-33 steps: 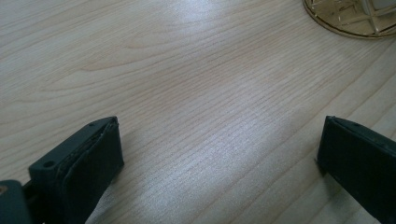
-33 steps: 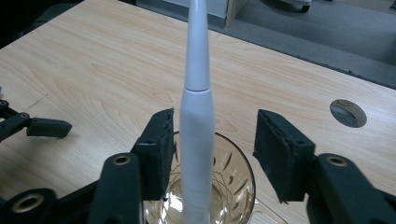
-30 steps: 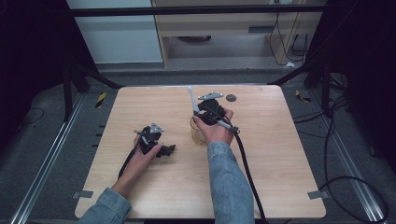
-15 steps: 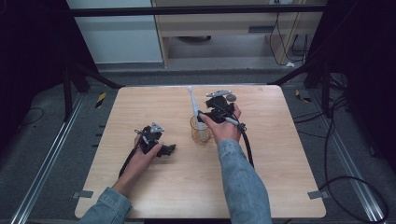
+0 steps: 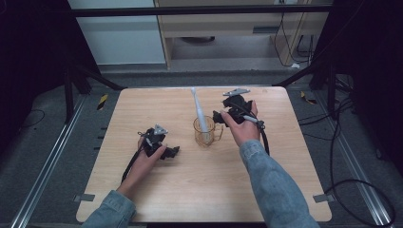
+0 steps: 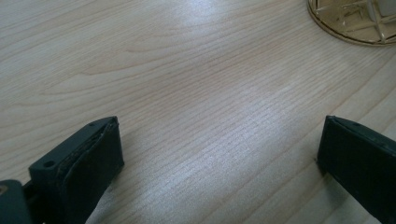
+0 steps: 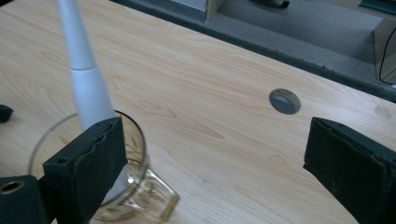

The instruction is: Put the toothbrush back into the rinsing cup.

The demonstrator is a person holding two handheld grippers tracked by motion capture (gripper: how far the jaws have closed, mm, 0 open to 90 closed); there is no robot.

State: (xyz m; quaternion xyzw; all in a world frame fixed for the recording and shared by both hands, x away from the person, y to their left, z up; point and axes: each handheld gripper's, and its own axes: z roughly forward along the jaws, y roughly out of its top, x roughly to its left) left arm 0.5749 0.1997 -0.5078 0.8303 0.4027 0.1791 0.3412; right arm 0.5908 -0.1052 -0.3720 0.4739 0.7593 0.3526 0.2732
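A clear glass mug [image 5: 205, 134] stands mid-table with a white electric toothbrush [image 5: 198, 107] leaning upright in it. My right gripper [image 5: 220, 116] sits just right of the mug, pointing left; its jaws have just been opening and nothing is between them. In the right gripper view the gripper [image 7: 215, 154] stands wide open, with the mug [image 7: 140, 186] and toothbrush [image 7: 86, 84] behind its left jaw. My left gripper [image 5: 171, 152] rests low on the table left of the mug, open and empty [image 6: 222, 144]; the mug's base [image 6: 355, 21] shows far ahead.
The wooden table [image 5: 190, 190] has bare wood all round the mug. A grey round cable port [image 7: 284, 101] is set in the top near the far edge. Beyond the table are grey floor, dark frame legs and cables.
My right gripper has let go of the toothbrush, opened, and drawn back to the right of the mug. The toothbrush stays standing in the mug. The left hand has not moved.
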